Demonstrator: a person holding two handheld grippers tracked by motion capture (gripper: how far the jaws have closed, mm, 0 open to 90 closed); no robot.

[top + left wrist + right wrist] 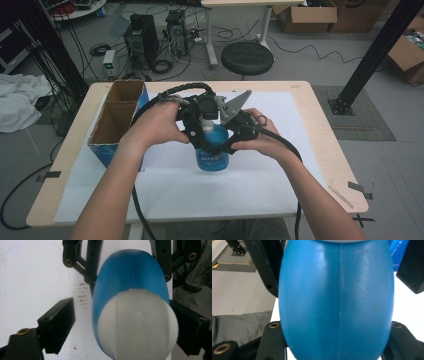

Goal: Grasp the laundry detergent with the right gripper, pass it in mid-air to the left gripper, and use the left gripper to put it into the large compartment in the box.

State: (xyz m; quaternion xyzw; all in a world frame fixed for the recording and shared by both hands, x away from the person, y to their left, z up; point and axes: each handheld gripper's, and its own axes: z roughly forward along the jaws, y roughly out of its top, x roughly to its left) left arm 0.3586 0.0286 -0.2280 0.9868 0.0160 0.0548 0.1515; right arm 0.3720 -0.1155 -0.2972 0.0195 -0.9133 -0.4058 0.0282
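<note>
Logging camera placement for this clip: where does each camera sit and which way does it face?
High view: above the person's side, looking forward and down on the table; forearms, both hands.
Left gripper view: on the left hand-held gripper, facing the bottle's white cap.
Right gripper view: on the right hand-held gripper, facing the bottle's side.
Shared: the blue bottle.
</note>
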